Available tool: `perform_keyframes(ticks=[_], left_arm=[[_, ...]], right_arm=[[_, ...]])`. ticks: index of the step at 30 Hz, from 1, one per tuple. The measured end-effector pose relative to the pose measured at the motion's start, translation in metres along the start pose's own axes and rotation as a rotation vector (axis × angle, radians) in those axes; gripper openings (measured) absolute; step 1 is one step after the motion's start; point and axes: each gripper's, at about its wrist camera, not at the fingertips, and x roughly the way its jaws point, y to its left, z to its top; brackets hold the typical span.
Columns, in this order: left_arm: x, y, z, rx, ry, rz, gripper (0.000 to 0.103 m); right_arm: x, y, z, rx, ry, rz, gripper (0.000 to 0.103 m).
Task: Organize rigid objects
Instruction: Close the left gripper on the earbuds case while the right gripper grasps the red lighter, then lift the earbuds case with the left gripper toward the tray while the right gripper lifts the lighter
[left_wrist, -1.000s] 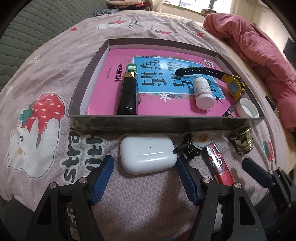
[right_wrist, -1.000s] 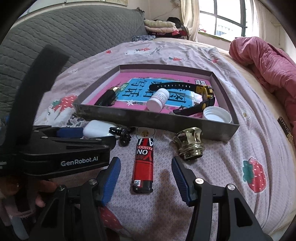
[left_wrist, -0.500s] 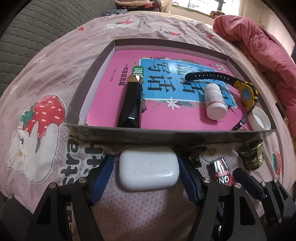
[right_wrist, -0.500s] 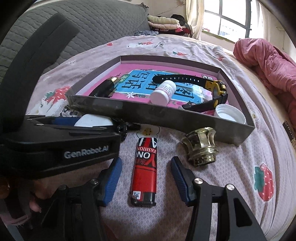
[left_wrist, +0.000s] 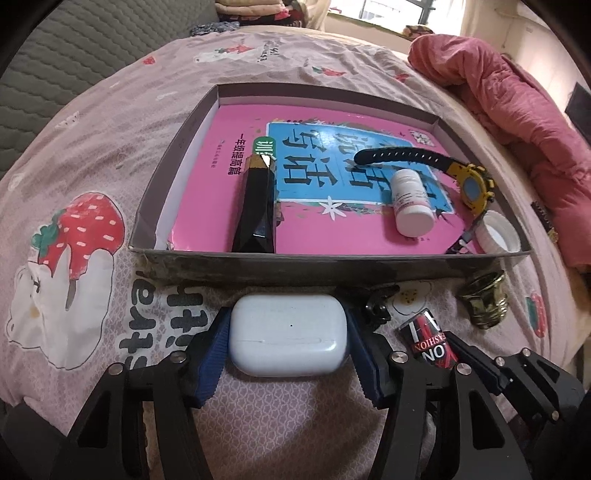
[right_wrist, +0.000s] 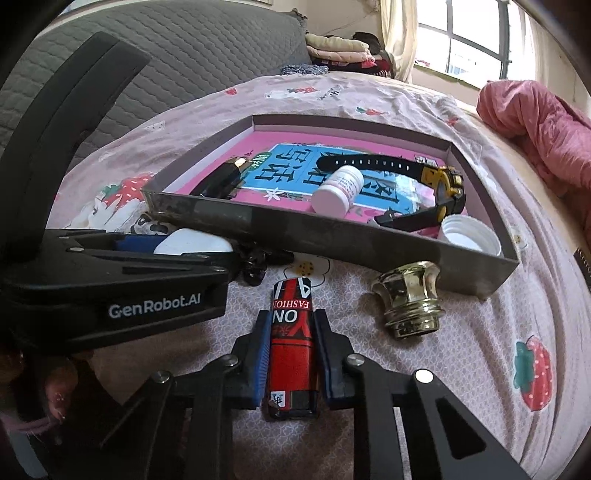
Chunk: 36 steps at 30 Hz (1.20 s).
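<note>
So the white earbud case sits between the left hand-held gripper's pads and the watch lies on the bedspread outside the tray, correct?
Not quite: the watch lies inside the tray, on the pink book, as the left wrist view shows. The earbud case is between the left hand-held gripper's closing pads.

**Sunlit bedroom, strawberry-print bed**

A bed fills both views, covered by a pale pink bedsheet (left_wrist: 122, 122) printed with strawberries and lettering. A grey quilted headboard (right_wrist: 192, 48) rises at upper left. A crumpled pink quilt (left_wrist: 517, 110) lies along the right edge. Folded clothes (right_wrist: 340, 51) are stacked at top centre beside a bright window (right_wrist: 476, 44) with a pale curtain (right_wrist: 399, 33).
</note>
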Motion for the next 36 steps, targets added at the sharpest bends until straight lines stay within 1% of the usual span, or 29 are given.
perform_keyframes(ticks=[5, 11, 24, 31, 36], left_arm=[[-0.014, 0.001, -0.002, 0.007, -0.026, -0.019, 0.062], [-0.034, 0.002, -0.003, 0.013, -0.067, -0.022, 0.062], [-0.069, 0.007, 0.001, 0.018, -0.139, -0.006, 0.062], [-0.082, 0.007, 0.009, 0.016, -0.181, -0.011, 0.062], [-0.086, 0.001, 0.022, 0.025, -0.213, -0.012, 0.062]], right_arm=[[-0.010, -0.008, 0.001, 0.043, -0.019, 0.027, 0.023], [-0.029, -0.012, 0.006, 0.061, -0.078, 0.043, 0.023], [-0.057, -0.020, 0.018, 0.100, -0.189, 0.042, 0.023], [-0.068, -0.029, 0.024, 0.116, -0.239, 0.036, 0.023], [-0.073, -0.038, 0.032, 0.129, -0.271, 0.025, 0.023]])
